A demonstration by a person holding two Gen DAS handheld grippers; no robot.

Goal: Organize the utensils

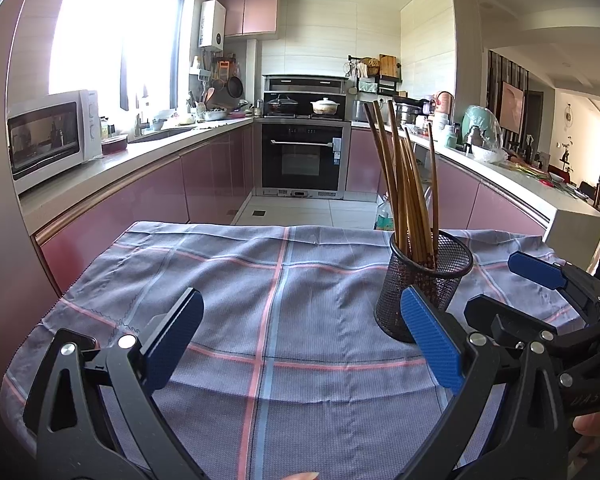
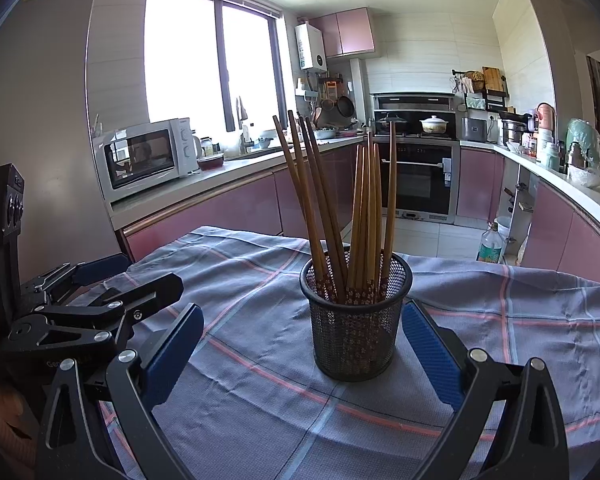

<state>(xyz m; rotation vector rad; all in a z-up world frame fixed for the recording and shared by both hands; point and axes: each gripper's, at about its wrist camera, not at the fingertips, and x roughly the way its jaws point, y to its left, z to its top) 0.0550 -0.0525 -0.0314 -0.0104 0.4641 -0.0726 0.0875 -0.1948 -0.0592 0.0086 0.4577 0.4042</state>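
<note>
A black mesh holder (image 2: 356, 320) stands upright on the checked blue-grey cloth (image 2: 252, 292) and holds several brown wooden chopsticks (image 2: 364, 208), tips up. It also shows in the left wrist view (image 1: 424, 284), with the chopsticks (image 1: 404, 184) fanned out. My right gripper (image 2: 302, 344) is open and empty, just in front of the holder. My left gripper (image 1: 304, 340) is open and empty, to the left of the holder, over bare cloth. The right gripper shows at the right of the left wrist view (image 1: 500, 284); the left gripper shows at the left of the right wrist view (image 2: 140, 276).
The cloth (image 1: 260, 280) covers a small table with its far edge toward the kitchen floor. Pink cabinets, a microwave (image 2: 148, 156), an oven (image 2: 420, 176) and crowded counters lie beyond. A bottle (image 2: 490, 244) stands on the floor.
</note>
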